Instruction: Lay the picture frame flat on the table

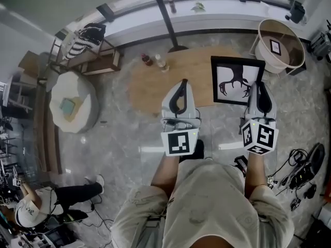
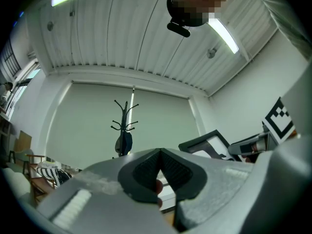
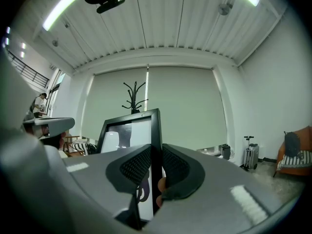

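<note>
The picture frame (image 1: 237,80), black with a white mat and a dark antler print, is held up over the right end of the wooden table (image 1: 155,89), its face toward the head camera. My right gripper (image 1: 257,87) is shut on its right edge. In the right gripper view the black frame (image 3: 127,130) stands edge-on between the pads of that gripper (image 3: 156,165). My left gripper (image 1: 182,84) hovers over the table's middle, left of the frame and apart from it. Its pads meet at the tips of the left gripper (image 2: 160,154) with nothing between them; the frame (image 2: 208,143) shows to its right.
Two small bottles (image 1: 154,61) stand at the table's far edge, near the base of a coat stand (image 1: 166,17). A round white basket table (image 1: 279,45) sits at the right. A white pouf (image 1: 72,103) and a shelf (image 1: 88,48) are at the left. Cables (image 1: 300,174) lie on the floor.
</note>
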`<state>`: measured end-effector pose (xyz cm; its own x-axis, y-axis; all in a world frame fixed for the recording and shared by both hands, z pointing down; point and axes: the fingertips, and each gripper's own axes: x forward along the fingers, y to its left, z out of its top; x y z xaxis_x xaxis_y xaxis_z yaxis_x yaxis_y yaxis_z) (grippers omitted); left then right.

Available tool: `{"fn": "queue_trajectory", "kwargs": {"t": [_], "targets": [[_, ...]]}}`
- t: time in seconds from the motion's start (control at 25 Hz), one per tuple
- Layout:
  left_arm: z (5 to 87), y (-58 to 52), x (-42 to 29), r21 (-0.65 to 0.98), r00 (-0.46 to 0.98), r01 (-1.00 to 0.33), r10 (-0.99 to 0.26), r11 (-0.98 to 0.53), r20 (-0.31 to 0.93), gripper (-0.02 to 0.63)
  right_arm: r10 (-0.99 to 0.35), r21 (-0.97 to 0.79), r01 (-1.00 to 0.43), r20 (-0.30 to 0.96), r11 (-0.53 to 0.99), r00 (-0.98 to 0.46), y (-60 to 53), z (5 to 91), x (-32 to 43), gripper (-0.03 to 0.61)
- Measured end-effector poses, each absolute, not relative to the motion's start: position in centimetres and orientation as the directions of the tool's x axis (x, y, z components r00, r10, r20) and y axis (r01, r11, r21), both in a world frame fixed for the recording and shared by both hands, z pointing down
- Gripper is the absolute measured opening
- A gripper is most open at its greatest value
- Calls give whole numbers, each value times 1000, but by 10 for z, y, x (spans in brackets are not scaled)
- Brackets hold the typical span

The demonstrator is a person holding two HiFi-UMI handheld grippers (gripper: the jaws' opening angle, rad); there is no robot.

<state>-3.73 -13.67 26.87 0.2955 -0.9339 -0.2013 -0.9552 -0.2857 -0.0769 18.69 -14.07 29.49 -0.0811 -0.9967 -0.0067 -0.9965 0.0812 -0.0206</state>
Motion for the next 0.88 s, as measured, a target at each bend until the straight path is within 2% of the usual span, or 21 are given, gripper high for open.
{"fn": "queue_trajectory", "kwargs": {"t": [0.88], "targets": [[263,-266,-120,-67,301,-954,-931,-294,-206,5,-997,3,-997,17,79,-79,-271,287,112,71]]}}
